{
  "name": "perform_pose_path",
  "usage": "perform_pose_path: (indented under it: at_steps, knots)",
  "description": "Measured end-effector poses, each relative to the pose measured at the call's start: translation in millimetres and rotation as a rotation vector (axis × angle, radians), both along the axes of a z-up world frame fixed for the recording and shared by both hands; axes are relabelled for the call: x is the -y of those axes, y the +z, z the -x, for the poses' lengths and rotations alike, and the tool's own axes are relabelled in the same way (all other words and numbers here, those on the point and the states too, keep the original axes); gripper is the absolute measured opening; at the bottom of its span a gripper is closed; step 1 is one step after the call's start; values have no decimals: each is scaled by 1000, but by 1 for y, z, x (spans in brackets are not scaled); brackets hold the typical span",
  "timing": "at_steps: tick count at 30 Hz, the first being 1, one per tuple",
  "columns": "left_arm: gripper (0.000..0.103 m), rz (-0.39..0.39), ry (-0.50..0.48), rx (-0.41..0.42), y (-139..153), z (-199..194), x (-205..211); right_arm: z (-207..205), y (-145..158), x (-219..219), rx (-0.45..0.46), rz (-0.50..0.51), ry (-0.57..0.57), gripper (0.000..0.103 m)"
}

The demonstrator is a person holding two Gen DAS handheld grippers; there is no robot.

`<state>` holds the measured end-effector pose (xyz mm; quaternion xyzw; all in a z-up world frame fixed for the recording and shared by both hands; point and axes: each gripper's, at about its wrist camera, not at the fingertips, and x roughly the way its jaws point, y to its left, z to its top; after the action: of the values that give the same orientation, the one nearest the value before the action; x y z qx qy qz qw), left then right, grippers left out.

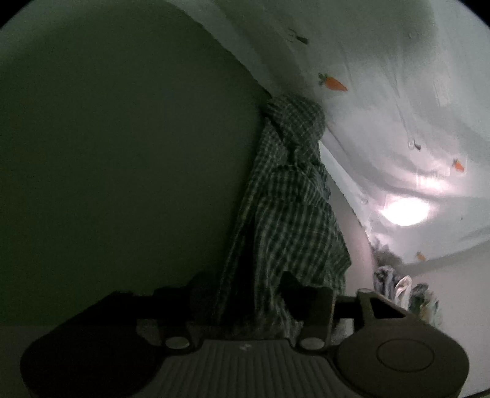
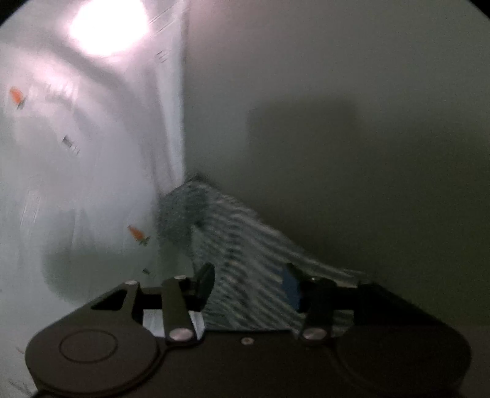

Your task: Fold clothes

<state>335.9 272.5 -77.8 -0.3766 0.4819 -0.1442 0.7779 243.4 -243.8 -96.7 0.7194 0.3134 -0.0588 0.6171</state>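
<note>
Although both views are dim, the dark green-and-white checked cotton garment (image 1: 288, 196) is plain in the left wrist view: it hangs as a bunched, twisted length running from the left tongs (image 1: 248, 303) at 6 o'clock up toward 12 o'clock, where it ends in a knotted-looking lump. The left tongs are closed on the checked cloth, with its lower folds gathered between the two dark fingers. Behind the garment, from 12 round to 3 o'clock, hangs a pale sheet printed with small orange carrots (image 1: 382, 101), and a bright round light (image 1: 404, 211) glares at 3 o'clock. A small heap of mixed fabrics (image 1: 407, 294) shows at 4 o'clock, too dark and small to make out further. A plain dull green wall (image 1: 122, 153) fills the side from 7 to 11 o'clock.

In the right wrist view the same garment (image 2: 242, 266) is blurred, its stripes smeared. It stretches from the right tongs (image 2: 249, 287) at 6 o'clock up toward the centre, where it bunches against the edge of the carrot-printed sheet (image 2: 92, 168). The right tongs are clamped on the cloth, which is pinched between a black finger and a blue-padded finger (image 2: 291, 287). The light (image 2: 107, 27) sits at 11 o'clock, and a plain wall (image 2: 352, 122) covers 12 to 4 o'clock.
</note>
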Motion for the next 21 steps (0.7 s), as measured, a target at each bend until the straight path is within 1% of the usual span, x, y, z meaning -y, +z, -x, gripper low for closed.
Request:
perform_pose_path:
  at_steps: [1, 4, 6, 7, 9, 12, 15, 17, 18, 19, 20, 21]
  knots:
    - [65, 22, 16, -13, 0, 7, -2, 8, -2, 0, -18, -8, -3, 52]
    - [70, 109, 50, -61, -5, 26, -6, 27, -10, -1, -66, -28, 16, 56]
    - [74, 161, 55, -90, -12, 35, -2, 30, -13, -3, -93, -33, 47, 60]
    - [74, 180, 53, -105, -16, 37, 1, 25, -16, -3, -105, -33, 66, 60]
    - [75, 197, 35, -131, -21, 37, 9, 24, -19, -6, -114, -31, 105, 60]
    - [76, 226, 21, -144, -28, 32, 22, 6, -16, -15, -106, -23, 169, 60]
    - [77, 249, 62, -156, -35, 25, 32, 2, -19, -17, -88, -12, 193, 60]
    - [75, 264, 89, -165, -40, 20, 38, -8, -22, -19, -80, -4, 205, 60]
    - [70, 272, 103, -169, -42, 17, 42, -11, -22, -20, -73, -3, 206, 56]
    - [45, 283, 115, -171, -43, 16, 44, -14, -23, -20, -68, 4, 208, 39]
    - [16, 299, 126, -168, -43, 15, 44, -18, -24, -20, -63, 12, 210, 29]
    - [11, 305, 134, -163, -41, 15, 44, -20, -26, -20, -57, 3, 212, 19]
